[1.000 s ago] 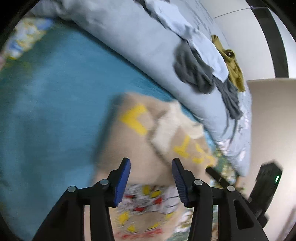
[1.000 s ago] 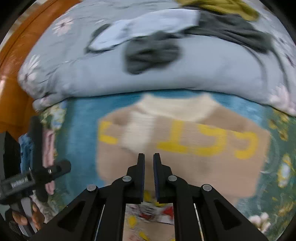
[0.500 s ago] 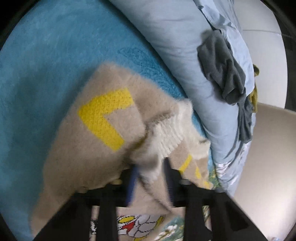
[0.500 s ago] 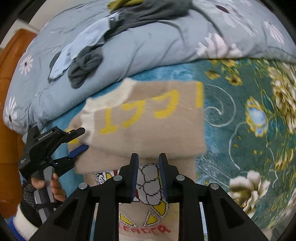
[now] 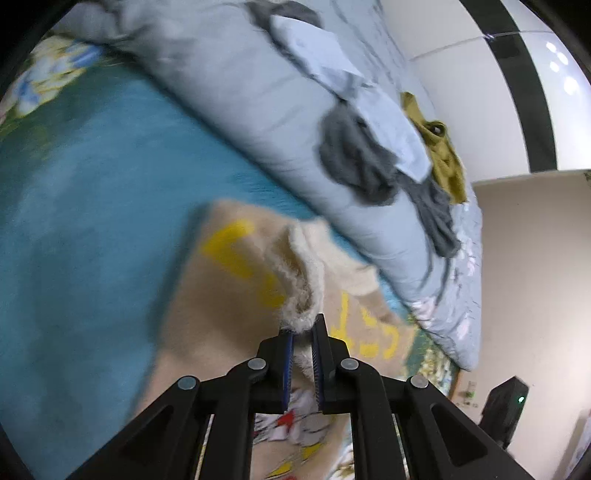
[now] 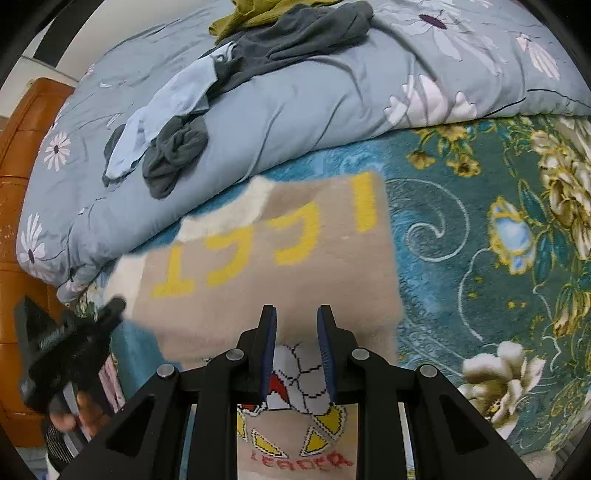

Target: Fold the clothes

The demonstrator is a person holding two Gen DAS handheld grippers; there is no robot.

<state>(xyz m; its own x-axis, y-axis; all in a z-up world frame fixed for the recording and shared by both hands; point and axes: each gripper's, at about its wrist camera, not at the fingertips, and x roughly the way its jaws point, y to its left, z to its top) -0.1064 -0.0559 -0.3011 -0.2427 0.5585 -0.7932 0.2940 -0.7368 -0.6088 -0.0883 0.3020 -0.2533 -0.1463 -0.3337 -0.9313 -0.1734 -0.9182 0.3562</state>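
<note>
Ahead of you a grey-blue floral duvet (image 6: 332,92) is bunched along the teal flowered blanket (image 6: 480,258), crowding the far edge of your work. On it lie dark grey garments (image 6: 173,155), a pale blue one (image 6: 177,99) and an olive one (image 6: 258,14). The beige sweater (image 6: 295,266) with yellow letters lies partly folded on the blanket. Your left gripper (image 5: 303,332) pinches its cream ribbed edge (image 5: 301,291), lifted; your right gripper (image 6: 295,343) stands slightly parted over the sweater, holding nothing.

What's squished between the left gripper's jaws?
A fuzzy cream fold of the tan sweater, pinched in the left gripper. The left wrist view shows it.
</note>
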